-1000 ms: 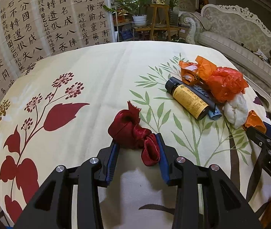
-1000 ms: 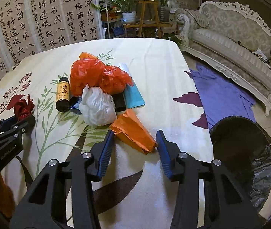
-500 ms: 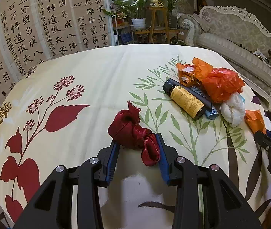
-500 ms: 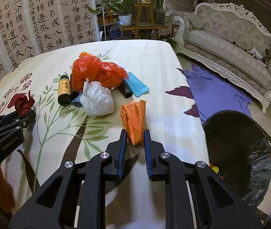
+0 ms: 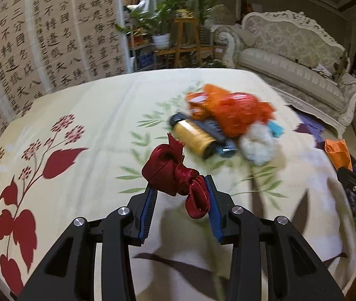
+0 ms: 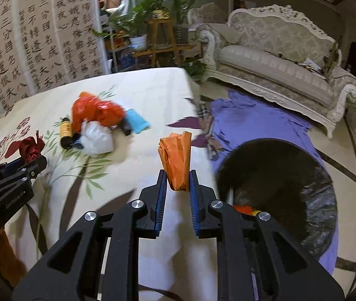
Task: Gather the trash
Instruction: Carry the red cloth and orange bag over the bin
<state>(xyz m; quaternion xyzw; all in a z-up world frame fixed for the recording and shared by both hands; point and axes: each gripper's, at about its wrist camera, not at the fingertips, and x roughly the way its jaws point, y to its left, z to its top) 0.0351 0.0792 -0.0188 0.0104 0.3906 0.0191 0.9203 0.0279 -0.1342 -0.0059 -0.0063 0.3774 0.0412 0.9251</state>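
Note:
My left gripper (image 5: 181, 190) is shut on a crumpled dark red ribbon (image 5: 171, 173) and holds it above the table; the ribbon also shows in the right wrist view (image 6: 28, 148). My right gripper (image 6: 177, 184) is shut on a crumpled orange paper (image 6: 176, 159), lifted off the table near its right edge; the paper also shows in the left wrist view (image 5: 338, 151). A black-lined trash bin (image 6: 275, 190) stands on the floor to the right of it, with some trash inside.
A pile stays on the floral tablecloth (image 6: 140, 92): a red-orange plastic bag (image 6: 94, 111), a white wad (image 6: 96, 139), a yellow-labelled black bottle (image 6: 65, 133), a blue packet (image 6: 136, 121). A purple cloth (image 6: 253, 118) lies on the floor before a sofa (image 6: 278, 57).
My right gripper closed on the orange paper, lifted it and moved right toward the bin. My left gripper, holding the red ribbon, rose and swung right; the background is blurred.

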